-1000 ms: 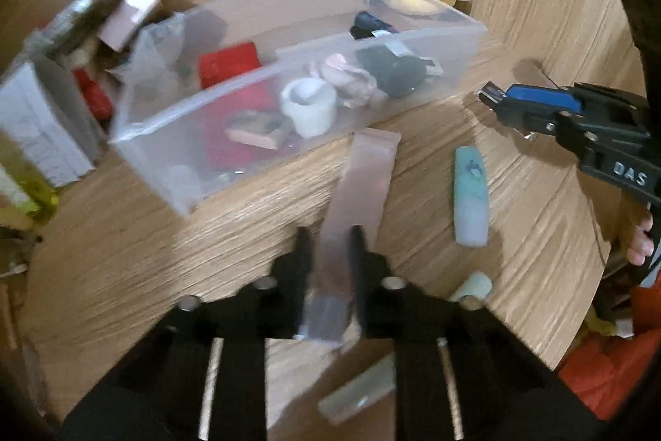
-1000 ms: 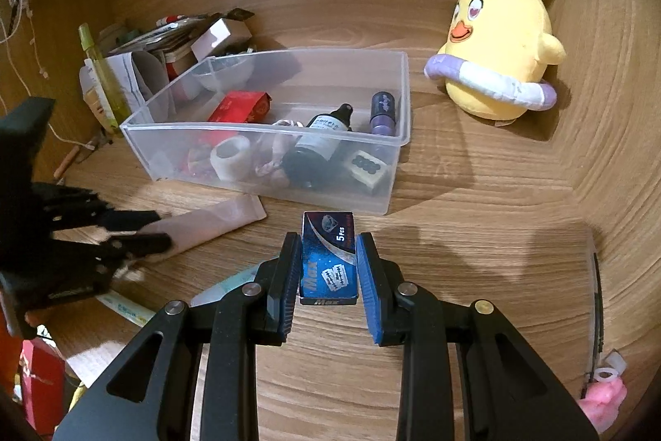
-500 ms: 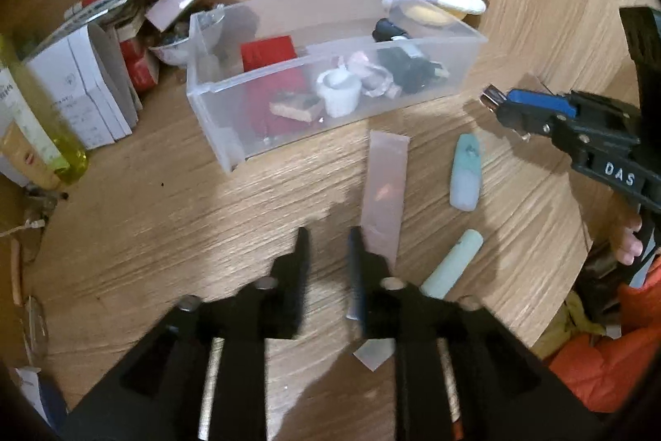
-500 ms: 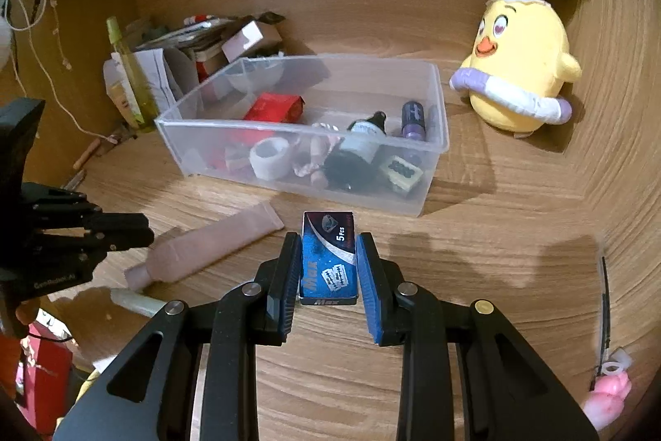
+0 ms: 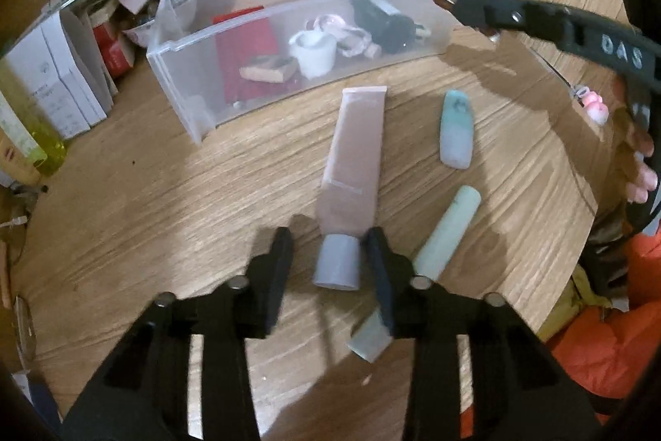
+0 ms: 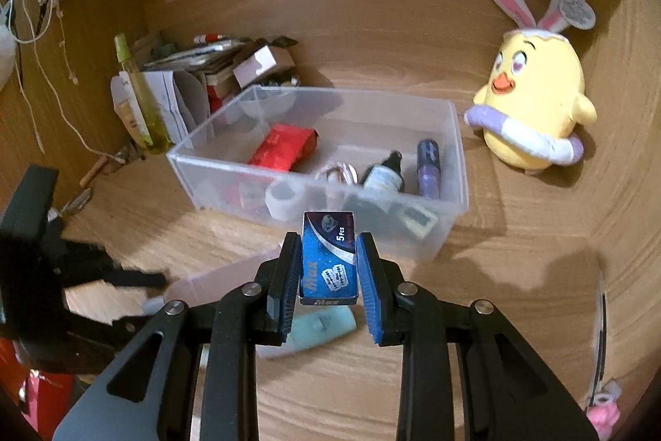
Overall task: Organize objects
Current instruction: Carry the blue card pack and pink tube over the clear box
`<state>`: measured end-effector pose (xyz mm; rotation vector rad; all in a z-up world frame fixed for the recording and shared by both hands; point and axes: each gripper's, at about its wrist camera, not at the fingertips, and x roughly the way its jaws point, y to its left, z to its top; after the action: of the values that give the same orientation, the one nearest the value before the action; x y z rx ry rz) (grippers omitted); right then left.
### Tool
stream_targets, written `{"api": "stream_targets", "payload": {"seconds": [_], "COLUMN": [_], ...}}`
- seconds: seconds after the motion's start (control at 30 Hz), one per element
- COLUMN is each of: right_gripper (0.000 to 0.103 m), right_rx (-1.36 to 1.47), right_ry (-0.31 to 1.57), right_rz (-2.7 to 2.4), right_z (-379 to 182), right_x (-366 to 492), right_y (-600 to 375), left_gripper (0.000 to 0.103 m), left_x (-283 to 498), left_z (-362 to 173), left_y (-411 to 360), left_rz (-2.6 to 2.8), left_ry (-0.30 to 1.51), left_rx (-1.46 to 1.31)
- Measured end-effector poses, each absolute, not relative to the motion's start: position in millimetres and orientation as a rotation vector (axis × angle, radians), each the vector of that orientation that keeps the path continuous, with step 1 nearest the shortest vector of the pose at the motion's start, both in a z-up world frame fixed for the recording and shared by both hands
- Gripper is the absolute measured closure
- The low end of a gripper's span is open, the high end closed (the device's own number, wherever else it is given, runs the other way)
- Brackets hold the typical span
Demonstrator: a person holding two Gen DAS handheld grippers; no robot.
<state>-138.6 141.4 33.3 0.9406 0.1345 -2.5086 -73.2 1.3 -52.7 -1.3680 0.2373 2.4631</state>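
Left wrist view, change: the left claw (image 5: 328, 255) now stands with its jaws apart over the table (image 5: 144, 193); a second ago it was clamped on the pink tube (image 5: 355, 156).
Pink tube: lies flat on the table, grey cap (image 5: 336, 263) between the spread fingertips, crimped end toward the clear bin (image 5: 198, 40); contact with either finger cannot be confirmed.
Green tubes: two lie on the table just right of the pink tube, the shorter one (image 5: 456, 129) nearer the bin, the longer one (image 5: 448, 230) beside the right finger.
Right claw (image 6: 328, 267): clamped on the blue blade box (image 6: 328, 259), as in the earlier views, and now carried closer to the bin's front wall (image 6: 372, 230).
Bin contents: red packet, tape roll, dark bottle, purple tube.
Task meaning: judged, the pink tube remains outside the bin and needs a fresh grip; the blade box appears next for deposit.
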Motion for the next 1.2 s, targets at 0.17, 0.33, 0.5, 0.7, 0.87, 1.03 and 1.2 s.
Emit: {"api": "stream_targets", "payload": {"seconds": [0.17,0.33,0.5,0.7,0.87,1.03,1.2], "right_gripper": [0.078,0.078,0.078,0.078,0.078,0.078,0.078], "right_rx": [0.933,0.95,0.963,0.948,0.933,0.916,0.902], "right_ry": [0.138,0.154,0.162,0.178,0.182,0.178,0.172], "right_rz": [-2.515,-2.523,-2.528,-2.527,-2.529,-2.536,-2.542], "right_z": [38.8,37.3,36.8,40.5,45.3,50.4,54.6], "right_x": [-151.8,-167.2,-179.1,-184.4,-185.5,-185.9,-189.0], "right_y": [134.0,128.1,123.7,118.1,118.5,121.7,124.0], "left_gripper": [0.082,0.082,0.082,0.082,0.082,0.082,0.082], "left_x": [-68.8,-57.7,-45.2,-40.3,-38.2,-34.8,-34.8], "left_z": [-52.3,-41.0,-17.9,8.0,21.0,33.5,42.5], "left_y": [-3.2,-14.8,-24.3,-29.7,-24.9,-16.5,-10.3], "left_rz": [2.477,2.51,2.566,2.595,2.598,2.604,2.628], "left_ry": [0.22,0.175,0.145,0.101,0.09,0.096,0.127], "left_rx": [-1.337,-1.289,-1.223,-1.15,-1.103,-1.066,-1.04]}}
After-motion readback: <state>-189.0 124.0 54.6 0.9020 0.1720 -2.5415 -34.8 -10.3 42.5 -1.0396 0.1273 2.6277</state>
